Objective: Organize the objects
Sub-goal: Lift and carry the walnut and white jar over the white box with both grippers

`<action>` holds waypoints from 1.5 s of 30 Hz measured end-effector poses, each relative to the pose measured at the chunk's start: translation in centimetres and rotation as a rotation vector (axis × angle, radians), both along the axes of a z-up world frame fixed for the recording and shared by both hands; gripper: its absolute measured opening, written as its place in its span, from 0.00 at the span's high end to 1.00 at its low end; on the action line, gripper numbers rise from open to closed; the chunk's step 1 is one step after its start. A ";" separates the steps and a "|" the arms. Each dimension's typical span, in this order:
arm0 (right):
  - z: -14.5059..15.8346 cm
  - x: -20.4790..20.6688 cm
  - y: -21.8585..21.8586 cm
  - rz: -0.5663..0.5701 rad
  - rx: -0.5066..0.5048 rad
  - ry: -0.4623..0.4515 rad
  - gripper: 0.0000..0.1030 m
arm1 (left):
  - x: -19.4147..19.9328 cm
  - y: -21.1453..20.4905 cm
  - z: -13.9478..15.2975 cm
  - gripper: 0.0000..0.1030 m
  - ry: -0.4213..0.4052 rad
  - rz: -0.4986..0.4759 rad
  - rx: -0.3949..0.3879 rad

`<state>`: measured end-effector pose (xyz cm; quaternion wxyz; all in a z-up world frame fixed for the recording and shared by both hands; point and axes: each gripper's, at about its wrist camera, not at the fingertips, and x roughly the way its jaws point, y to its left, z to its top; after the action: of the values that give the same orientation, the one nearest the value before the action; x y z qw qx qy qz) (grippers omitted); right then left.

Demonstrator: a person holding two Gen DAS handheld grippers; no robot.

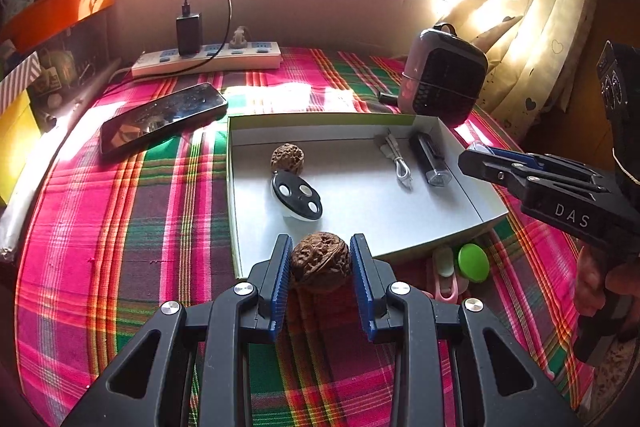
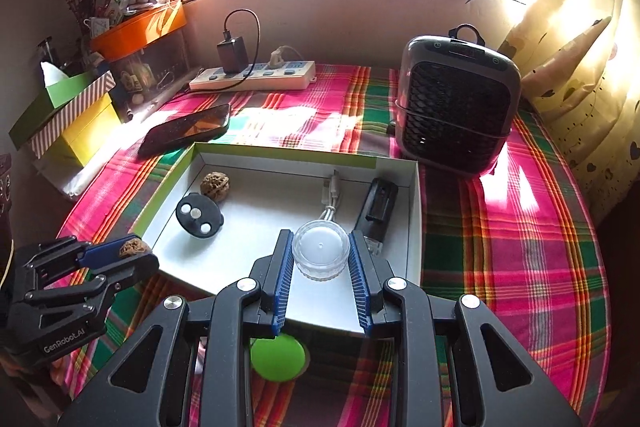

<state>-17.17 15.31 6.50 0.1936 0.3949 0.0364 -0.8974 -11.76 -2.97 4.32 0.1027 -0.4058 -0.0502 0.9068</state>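
Note:
My left gripper point(image 1: 321, 259) is shut on a brown walnut point(image 1: 320, 261) and holds it at the near edge of the shallow white box point(image 1: 360, 195). It also shows in the right wrist view point(image 2: 132, 250). My right gripper point(image 2: 320, 255) is shut on a clear round plastic jar point(image 2: 321, 253) above the box's near part point(image 2: 280, 195). In the box lie a second walnut point(image 1: 287, 158), a black oval remote point(image 1: 297, 195), a white cable point(image 1: 398, 161) and a black lighter-like stick point(image 1: 430, 159).
On the plaid cloth lie a green lid point(image 2: 277, 357) and a pink item point(image 1: 446, 277) in front of the box, a phone point(image 1: 160, 117), a power strip point(image 1: 206, 59) and a small heater point(image 2: 456, 103). Boxes point(image 2: 68, 115) stand at the left.

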 end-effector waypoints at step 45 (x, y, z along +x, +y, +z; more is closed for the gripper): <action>-5.0 -8.5 -8.7 0.142 0.134 -0.167 0.72 | -4.1 0.5 -2.6 0.73 -0.050 -0.007 -0.046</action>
<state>-25.72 6.65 1.50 0.2320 0.4766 0.1078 -0.8411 -15.89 -2.50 1.73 0.0950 -0.4307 -0.0305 0.8970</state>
